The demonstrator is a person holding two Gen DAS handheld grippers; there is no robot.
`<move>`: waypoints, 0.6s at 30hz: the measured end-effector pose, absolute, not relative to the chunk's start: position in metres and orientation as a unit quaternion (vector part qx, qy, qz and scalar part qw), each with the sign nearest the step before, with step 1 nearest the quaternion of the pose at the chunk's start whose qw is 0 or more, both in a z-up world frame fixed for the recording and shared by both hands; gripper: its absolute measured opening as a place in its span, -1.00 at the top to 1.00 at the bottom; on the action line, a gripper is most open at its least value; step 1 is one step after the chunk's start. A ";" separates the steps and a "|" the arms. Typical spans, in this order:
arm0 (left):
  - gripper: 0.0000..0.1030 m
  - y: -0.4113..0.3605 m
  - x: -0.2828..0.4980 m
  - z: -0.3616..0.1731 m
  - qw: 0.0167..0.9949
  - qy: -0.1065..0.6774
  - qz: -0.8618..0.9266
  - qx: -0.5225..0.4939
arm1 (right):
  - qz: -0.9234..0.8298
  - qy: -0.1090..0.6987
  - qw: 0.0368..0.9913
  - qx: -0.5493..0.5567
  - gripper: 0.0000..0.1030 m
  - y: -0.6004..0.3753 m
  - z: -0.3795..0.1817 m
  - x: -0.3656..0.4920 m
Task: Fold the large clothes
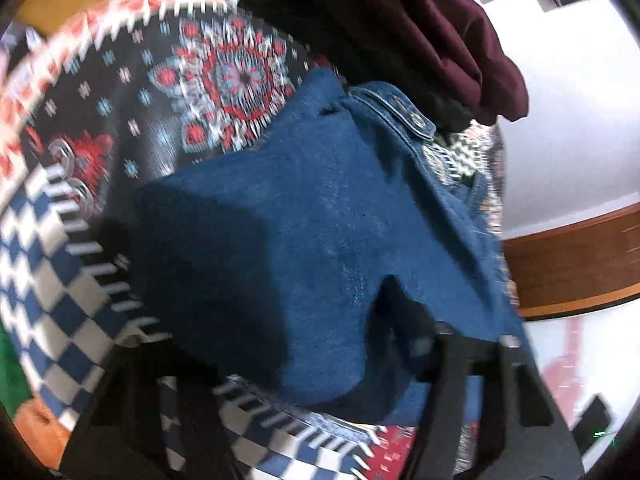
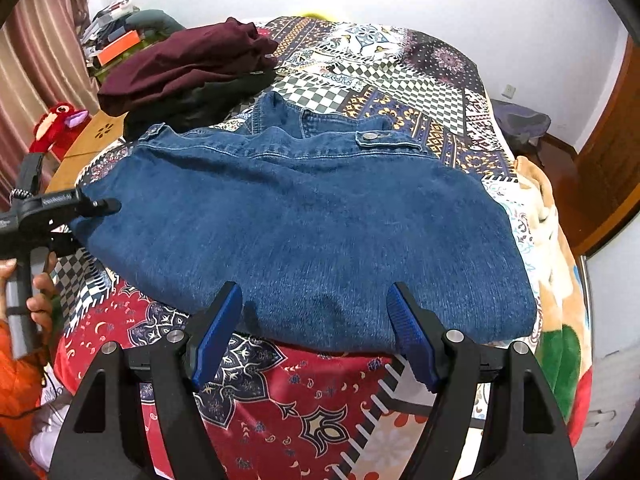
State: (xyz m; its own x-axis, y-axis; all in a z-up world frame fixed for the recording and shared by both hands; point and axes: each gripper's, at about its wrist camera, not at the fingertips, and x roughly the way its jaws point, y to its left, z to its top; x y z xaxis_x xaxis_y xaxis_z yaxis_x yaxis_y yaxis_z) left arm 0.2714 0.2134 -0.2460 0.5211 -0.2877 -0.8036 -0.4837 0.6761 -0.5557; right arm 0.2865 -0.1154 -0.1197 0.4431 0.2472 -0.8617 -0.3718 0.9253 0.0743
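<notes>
bedspread (image 2: 304, 396): patterned in red, navy and checks, it covers the whole bed in the right wrist view; the left wrist view (image 1: 92, 120) shows only a blurred, tilted stretch of it.
denim jacket (image 2: 304, 216): folded flat across the middle of the bedspread, collar and button tabs at the far edge; the right wrist view shows all of it. the left wrist view (image 1: 304, 240) gets only a close, smeared part with one button tab.
dark clothes pile (image 2: 188, 64): maroon cloth on top of black cloth, lying beyond the jacket's far left corner and touching it. in the left wrist view (image 1: 432, 32) it is cut off by the top edge.
wooden table (image 2: 88, 140): beside the bed on the left, partly hidden by the clothes pile and the bedspread.
right gripper (image 2: 316, 336): fingers spread wide, blue pads (image 2: 218, 332) at the jacket's near hem, holding nothing.
left gripper (image 2: 96, 206): seen from the side at the jacket's left edge in the right wrist view, the tip against the cloth. in its own view (image 1: 404, 344) blur and shadow hide the fingers, and i cannot tell whether they grip the jacket.
left hand (image 2: 38, 300): wrapped on the gripper handle, half cut off by the frame edge.
red plush toy (image 2: 56, 124): near the table, small, detail unclear.
</notes>
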 end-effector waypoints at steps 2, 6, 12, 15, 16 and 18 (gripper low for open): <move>0.32 0.209 0.268 -0.232 0.800 0.468 0.080 -0.366 | 0.186 0.499 0.844 -0.056 -0.39 -0.114 -0.118 0.290; 0.47 0.192 0.259 -0.193 0.853 0.422 0.085 -0.296 | 0.203 0.512 0.834 -0.030 -0.39 -0.106 -0.112 0.301; 0.54 0.189 0.233 -0.125 0.890 0.340 0.048 -0.298 | 0.253 0.504 0.825 -0.024 -0.39 -0.064 -0.094 0.310; 0.54 0.195 0.214 -0.096 0.906 0.301 0.051 -0.293 | 0.286 0.505 0.814 -0.031 -0.39 -0.032 -0.097 0.310; 0.54 0.195 0.210 -0.090 0.909 0.294 0.054 -0.291 | 0.297 0.512 0.805 -0.031 -0.40 -0.020 -0.102 0.310; 0.54 0.202 0.197 -0.080 0.914 0.285 0.067 -0.282 | 0.322 0.528 0.785 -0.036 -0.40 0.005 -0.115 0.307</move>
